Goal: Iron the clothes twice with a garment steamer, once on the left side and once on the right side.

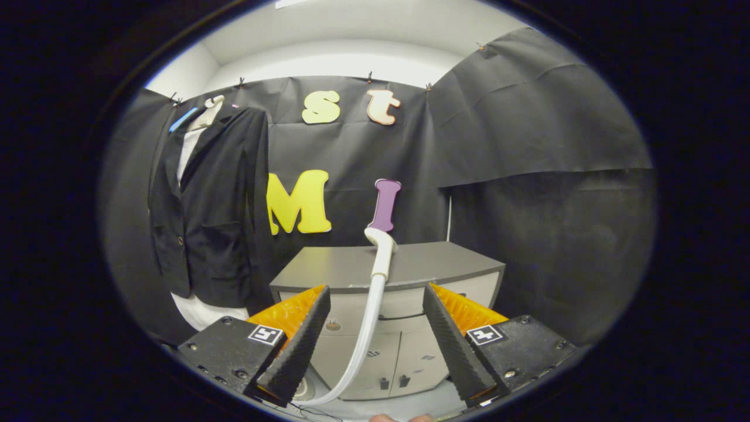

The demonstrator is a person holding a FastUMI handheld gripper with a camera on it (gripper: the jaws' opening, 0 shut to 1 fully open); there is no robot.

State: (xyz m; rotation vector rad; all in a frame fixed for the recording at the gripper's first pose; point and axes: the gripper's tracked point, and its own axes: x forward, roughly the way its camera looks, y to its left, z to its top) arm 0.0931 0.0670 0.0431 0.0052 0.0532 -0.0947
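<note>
White garment steamer head (381,243) with its pale ribbed hose (366,328) stands upright at the front edge of the grey cabinet top (410,264), hose curving down past the cabinet front toward the floor. It sits beyond the fingertips and roughly centred in the gap. Gripper (375,337): black ribbed pads wide apart, nothing between them pressed; no contact with the steamer.

Black suit jacket over a white shirt (208,205) hangs on the black cloth wall, well apart from the steamer, off to the left-finger side.

Judged risks:
- Handle is slim and smooth-looking; closing on the hose rather than the rigid neck would likely let it bend or slip.
- A push from one pad before the other could tip the head off the cabinet edge.
- Trailing hose may drag or snag on the cabinet corner during the carry toward the jacket.
</note>
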